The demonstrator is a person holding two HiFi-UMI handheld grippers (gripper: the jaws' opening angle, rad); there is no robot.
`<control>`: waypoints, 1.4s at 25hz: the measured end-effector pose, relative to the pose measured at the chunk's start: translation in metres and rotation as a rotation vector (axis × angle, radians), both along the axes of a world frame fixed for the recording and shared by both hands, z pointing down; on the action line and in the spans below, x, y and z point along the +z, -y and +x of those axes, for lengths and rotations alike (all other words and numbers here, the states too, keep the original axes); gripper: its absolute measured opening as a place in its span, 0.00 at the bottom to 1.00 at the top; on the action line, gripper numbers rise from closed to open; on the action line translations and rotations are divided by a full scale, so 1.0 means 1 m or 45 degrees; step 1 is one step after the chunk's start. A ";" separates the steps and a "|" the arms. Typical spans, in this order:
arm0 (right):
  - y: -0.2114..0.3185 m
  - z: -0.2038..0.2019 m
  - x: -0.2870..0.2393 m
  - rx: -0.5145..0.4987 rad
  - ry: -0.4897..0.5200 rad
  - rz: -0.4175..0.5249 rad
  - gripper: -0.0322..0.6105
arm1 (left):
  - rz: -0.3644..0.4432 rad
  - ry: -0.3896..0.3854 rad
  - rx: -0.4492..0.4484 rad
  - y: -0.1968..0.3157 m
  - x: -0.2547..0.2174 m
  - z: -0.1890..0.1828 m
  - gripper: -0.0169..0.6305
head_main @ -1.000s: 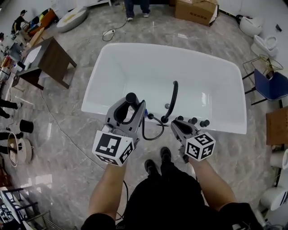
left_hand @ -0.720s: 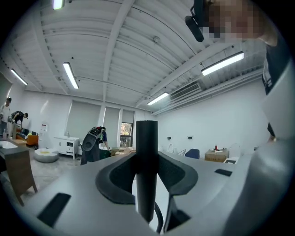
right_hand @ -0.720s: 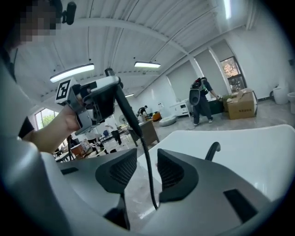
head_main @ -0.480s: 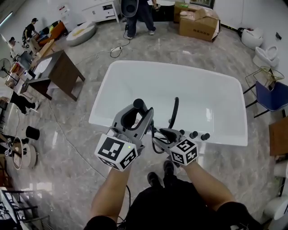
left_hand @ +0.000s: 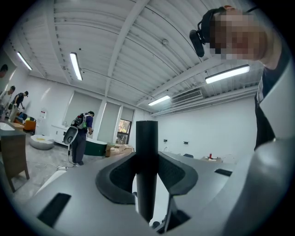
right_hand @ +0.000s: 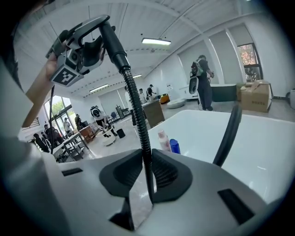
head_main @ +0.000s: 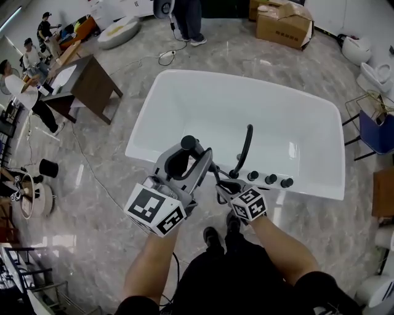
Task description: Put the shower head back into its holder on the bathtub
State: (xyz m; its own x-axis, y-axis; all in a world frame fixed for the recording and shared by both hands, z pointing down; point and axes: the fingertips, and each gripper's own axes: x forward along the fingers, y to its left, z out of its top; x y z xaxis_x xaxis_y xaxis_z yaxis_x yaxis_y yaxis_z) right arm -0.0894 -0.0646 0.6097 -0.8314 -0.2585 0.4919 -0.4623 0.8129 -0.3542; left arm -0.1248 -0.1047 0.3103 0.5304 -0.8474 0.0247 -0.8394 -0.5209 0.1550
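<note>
My left gripper [head_main: 196,152] is shut on the black shower head [head_main: 188,143], holding its handle [left_hand: 146,166] upright above the near rim of the white bathtub [head_main: 203,104]. The ribbed black hose [right_hand: 138,120] hangs down from the handle. My right gripper [head_main: 223,184] sits just below and to the right, at the tub's near rim. Its jaws are closing, and the hose runs between the pads [right_hand: 163,173], which touch it on both sides. A curved black spout [head_main: 245,147] and black knobs [head_main: 270,179] stand on the rim to the right. I cannot pick out the holder.
A brown table [head_main: 92,86] stands left of the tub, cardboard boxes [head_main: 286,24] at the back right, a blue chair [head_main: 378,129] at the right. A person [head_main: 184,18] stands beyond the tub. Two bottles [right_hand: 167,140] sit on the far rim.
My right gripper has moved left and down from beside the rim knobs to the hose under the left gripper and closed round it. The left gripper rose a little with the shower head.
</note>
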 end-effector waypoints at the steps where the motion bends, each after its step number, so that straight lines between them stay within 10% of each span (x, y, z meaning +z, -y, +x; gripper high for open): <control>1: 0.001 0.002 -0.001 0.003 0.011 -0.007 0.17 | -0.005 -0.014 -0.004 -0.001 0.001 0.000 0.25; 35: 0.135 0.014 -0.179 0.116 0.203 0.362 0.16 | 0.037 0.179 -0.288 0.003 -0.008 -0.072 0.25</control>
